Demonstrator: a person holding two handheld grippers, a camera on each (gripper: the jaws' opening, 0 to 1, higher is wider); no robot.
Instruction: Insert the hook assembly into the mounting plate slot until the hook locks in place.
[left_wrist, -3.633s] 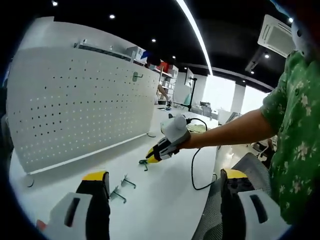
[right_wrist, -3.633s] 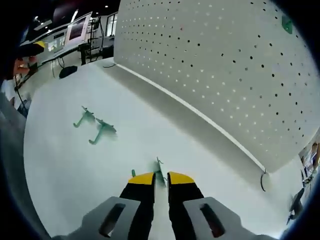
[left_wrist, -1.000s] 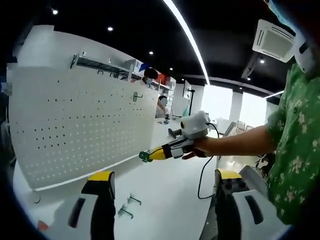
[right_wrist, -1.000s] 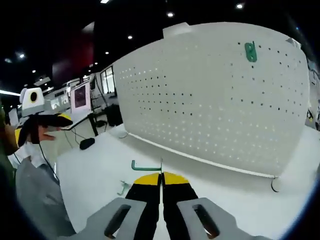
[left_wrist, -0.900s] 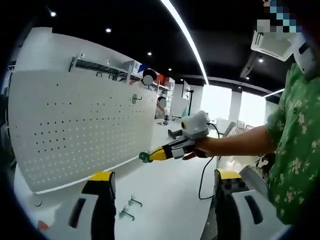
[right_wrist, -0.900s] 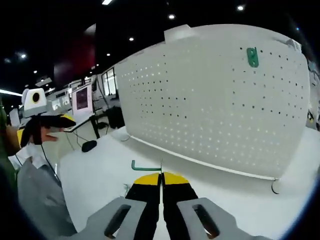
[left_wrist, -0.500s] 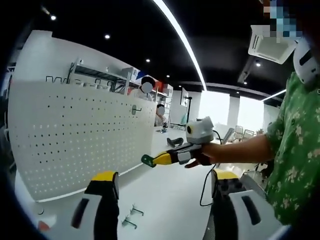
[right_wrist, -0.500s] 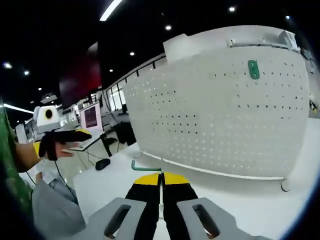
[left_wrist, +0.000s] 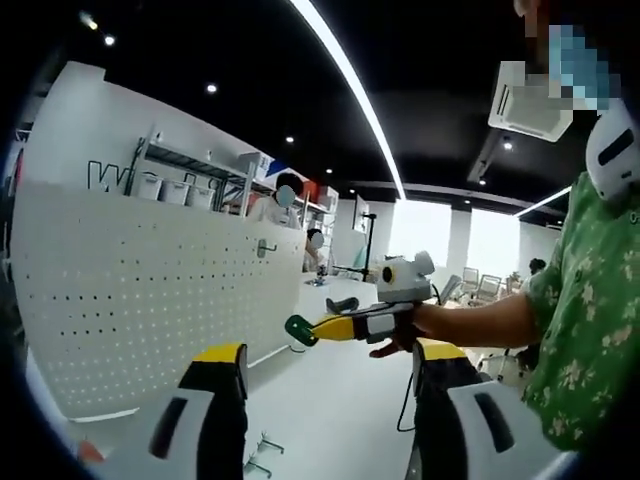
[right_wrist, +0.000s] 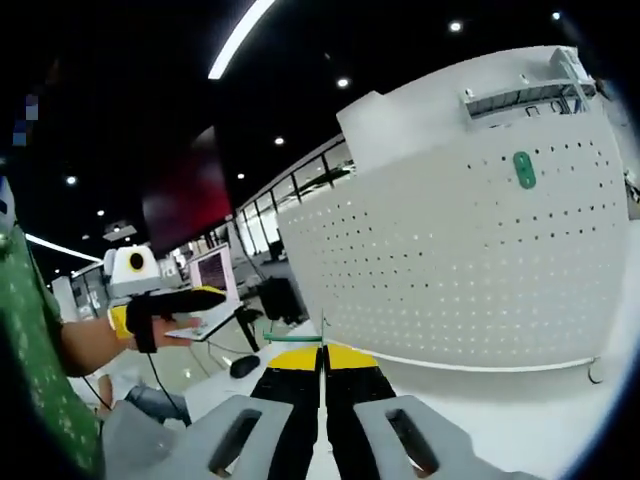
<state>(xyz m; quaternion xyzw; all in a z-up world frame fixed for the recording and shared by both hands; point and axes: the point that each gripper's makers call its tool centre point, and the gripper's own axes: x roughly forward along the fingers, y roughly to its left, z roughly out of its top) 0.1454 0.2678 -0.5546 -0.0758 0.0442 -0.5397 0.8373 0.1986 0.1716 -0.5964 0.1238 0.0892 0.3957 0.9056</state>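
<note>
My right gripper (right_wrist: 322, 358) is shut on a green hook (right_wrist: 285, 338), whose thin rod sticks out left from the yellow tips. It is held in the air in front of the white pegboard (right_wrist: 470, 260). Another green hook (right_wrist: 524, 169) is mounted high on that board. From the left gripper view, the right gripper (left_wrist: 318, 327) reaches in from the right with the green hook (left_wrist: 298, 328) at its tip, close to the pegboard (left_wrist: 150, 300). My left gripper (left_wrist: 330, 360) stands open and empty. Two loose hooks (left_wrist: 255, 465) lie on the table below.
The white table (left_wrist: 340, 420) runs along the pegboard's foot. A black cable (left_wrist: 405, 400) trails off its edge. The left gripper (right_wrist: 185, 300) is held by a hand at the left. People (left_wrist: 285, 195) stand behind the board. A dark hook (right_wrist: 597, 372) lies at the board's base.
My right gripper has risen from the table with the green hook shut in it, up to pegboard height. Both views have tilted upward. The left gripper stays open.
</note>
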